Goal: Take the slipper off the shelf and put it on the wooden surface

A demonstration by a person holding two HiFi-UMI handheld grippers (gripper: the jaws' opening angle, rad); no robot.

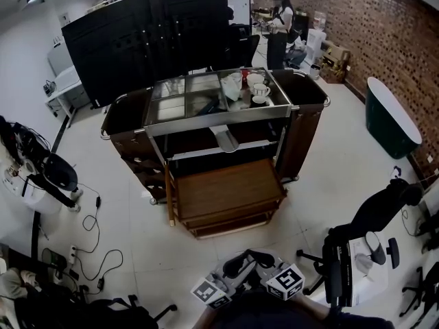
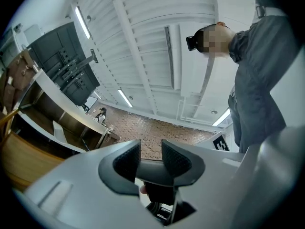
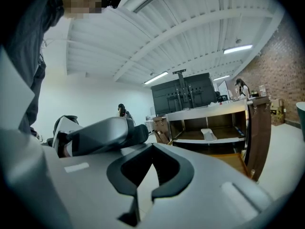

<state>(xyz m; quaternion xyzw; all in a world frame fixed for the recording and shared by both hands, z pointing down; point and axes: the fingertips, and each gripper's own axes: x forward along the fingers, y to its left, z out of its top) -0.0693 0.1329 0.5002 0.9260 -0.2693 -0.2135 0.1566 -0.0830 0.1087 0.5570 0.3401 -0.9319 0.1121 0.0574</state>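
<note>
On the white floor (image 1: 329, 184), a cart (image 1: 305, 108): slipper (image 1: 225, 138) shelved above wooden surface (image 1: 226, 188).

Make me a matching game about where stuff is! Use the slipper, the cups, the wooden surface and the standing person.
Things:
1 slipper
2 cups
3 standing person
4 wooden surface

Places:
A on top of the cart
B at the back of the room
C on the shelf
D lower, in front of the shelf

Pairs: 1-C, 2-A, 3-B, 4-D

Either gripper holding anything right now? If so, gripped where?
Nothing is held. The left gripper is open and empty; the right gripper is shut on nothing. The slipper lies on the shelf.
</note>
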